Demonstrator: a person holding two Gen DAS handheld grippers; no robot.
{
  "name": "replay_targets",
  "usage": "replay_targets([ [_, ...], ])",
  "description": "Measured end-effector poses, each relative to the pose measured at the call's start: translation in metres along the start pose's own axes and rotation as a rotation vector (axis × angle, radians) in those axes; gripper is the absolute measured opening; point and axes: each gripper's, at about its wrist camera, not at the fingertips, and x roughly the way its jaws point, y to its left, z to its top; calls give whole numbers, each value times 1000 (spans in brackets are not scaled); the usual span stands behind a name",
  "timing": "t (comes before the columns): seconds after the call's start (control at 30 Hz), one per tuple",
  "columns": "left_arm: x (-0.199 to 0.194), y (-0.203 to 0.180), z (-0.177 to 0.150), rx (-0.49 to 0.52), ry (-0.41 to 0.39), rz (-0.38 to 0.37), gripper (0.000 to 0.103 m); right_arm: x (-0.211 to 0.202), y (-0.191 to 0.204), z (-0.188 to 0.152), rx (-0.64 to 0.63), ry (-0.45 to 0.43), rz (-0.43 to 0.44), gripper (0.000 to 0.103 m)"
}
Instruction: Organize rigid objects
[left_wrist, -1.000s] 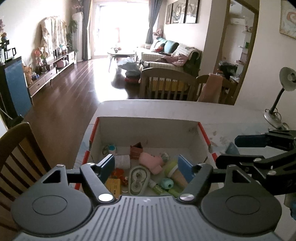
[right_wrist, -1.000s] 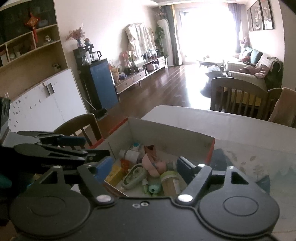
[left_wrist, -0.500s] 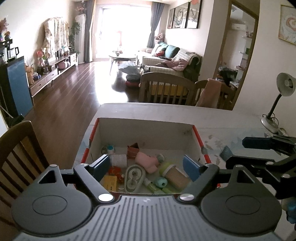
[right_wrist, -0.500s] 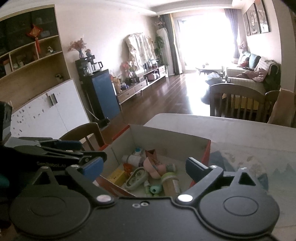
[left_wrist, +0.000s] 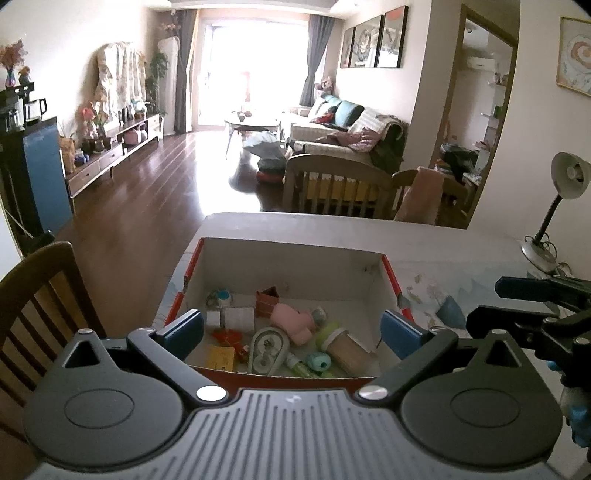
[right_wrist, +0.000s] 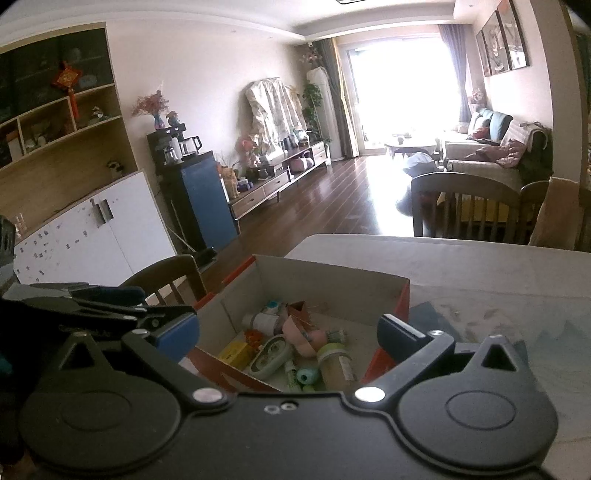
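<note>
Open white-lined cardboard box with red rim (left_wrist: 284, 254) on pale matte tabletop (left_wrist: 443, 254), holding pink plastic figure (left_wrist: 291, 321), ribbed-lid jar (left_wrist: 345, 349). Left hand-held gripper (left_wrist: 291, 328), right hand-held gripper (right_wrist: 286, 332): blue-padded jaws opening, nothing gripped.

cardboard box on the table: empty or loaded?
Loaded. The cardboard box is open-topped, its floor cluttered with small items: a pink toy pig, a tan bottle with a green cap lying on its side, a yellow packet.
</note>
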Motion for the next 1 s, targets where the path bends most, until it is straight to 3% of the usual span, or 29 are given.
replay_targets([
  [0.27, -7, -2, -2, 7, -27, -3, 103, -4, 1, 0, 3, 5, 5, 103],
  [1.0, -5, -4, -5, -2, -7, 4, 103, -10, -1, -10, 19, 11, 5, 103],
])
